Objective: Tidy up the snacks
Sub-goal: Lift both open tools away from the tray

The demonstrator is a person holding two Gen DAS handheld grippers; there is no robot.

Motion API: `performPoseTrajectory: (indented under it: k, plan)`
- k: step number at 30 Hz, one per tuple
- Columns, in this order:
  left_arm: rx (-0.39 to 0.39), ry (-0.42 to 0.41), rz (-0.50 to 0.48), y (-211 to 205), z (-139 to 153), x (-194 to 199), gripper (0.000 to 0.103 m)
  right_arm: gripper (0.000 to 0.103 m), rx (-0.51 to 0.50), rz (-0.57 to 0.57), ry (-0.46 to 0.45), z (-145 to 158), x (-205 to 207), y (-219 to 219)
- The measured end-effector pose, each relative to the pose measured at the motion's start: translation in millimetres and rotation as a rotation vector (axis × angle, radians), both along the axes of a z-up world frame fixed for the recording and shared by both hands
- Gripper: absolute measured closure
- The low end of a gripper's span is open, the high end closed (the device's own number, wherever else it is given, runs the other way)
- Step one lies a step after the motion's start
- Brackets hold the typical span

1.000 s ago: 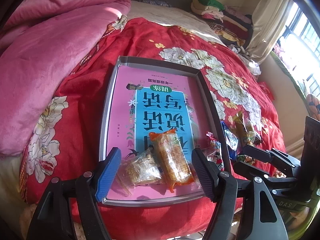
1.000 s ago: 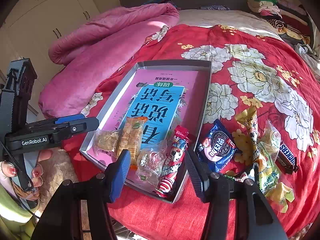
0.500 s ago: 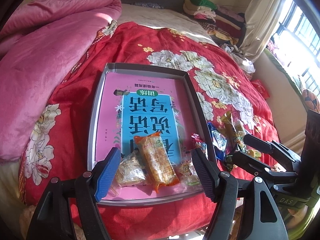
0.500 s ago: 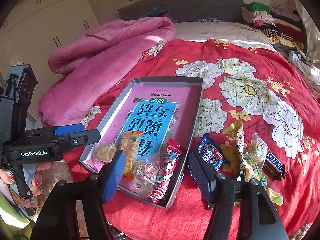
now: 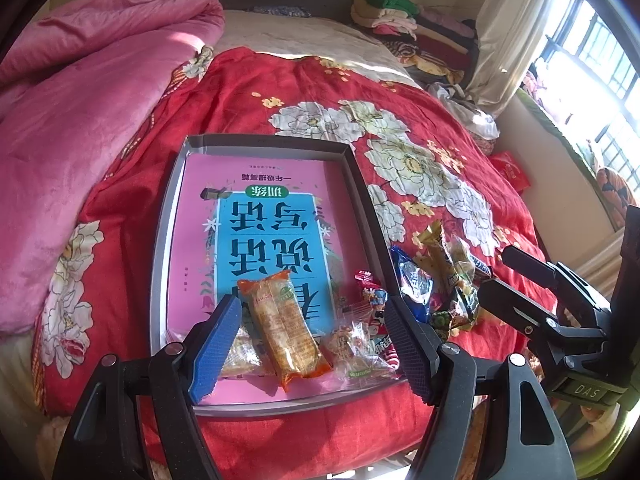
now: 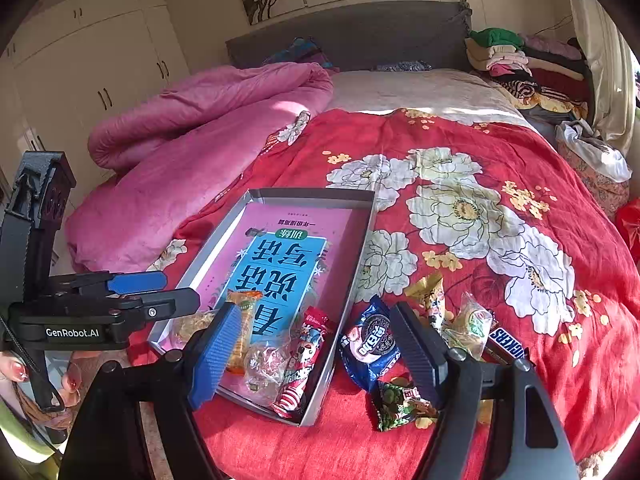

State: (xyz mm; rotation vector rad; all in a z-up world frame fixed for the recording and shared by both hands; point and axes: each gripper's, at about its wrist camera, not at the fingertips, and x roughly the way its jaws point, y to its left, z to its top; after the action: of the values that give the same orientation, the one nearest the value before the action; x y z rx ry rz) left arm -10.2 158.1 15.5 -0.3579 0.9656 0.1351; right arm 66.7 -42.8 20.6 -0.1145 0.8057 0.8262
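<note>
Two grippers hang over the near edge of the bed, each empty. The left gripper point(image 5: 316, 344) stands wide above the near end of the grey tray point(image 5: 160, 248). The right gripper point(image 6: 316, 352), its jaws just opened further, holds nothing. Four snacks lie in the tray's near end, among them an orange-wrapped cake point(image 5: 282, 320) and a red packet point(image 6: 306, 360). Right of the tray, loose on the red floral quilt point(image 6: 500, 184), sit an Oreo pack point(image 6: 370, 346) and a Snickers bar point(image 6: 506, 346).
</note>
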Motion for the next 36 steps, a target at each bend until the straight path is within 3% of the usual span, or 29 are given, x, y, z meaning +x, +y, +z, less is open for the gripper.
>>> performPoseTrajectory:
  k: [14,36]
  plan:
    - [-0.021,-0.026,-0.042,-16,12,9,0.027,0.019,0.016,-0.055,-0.063,16,5,-20]
    - [-0.036,-0.043,-0.081,-31,21,15,0.027,0.018,0.023,-0.171,-0.095,29,24,-58]
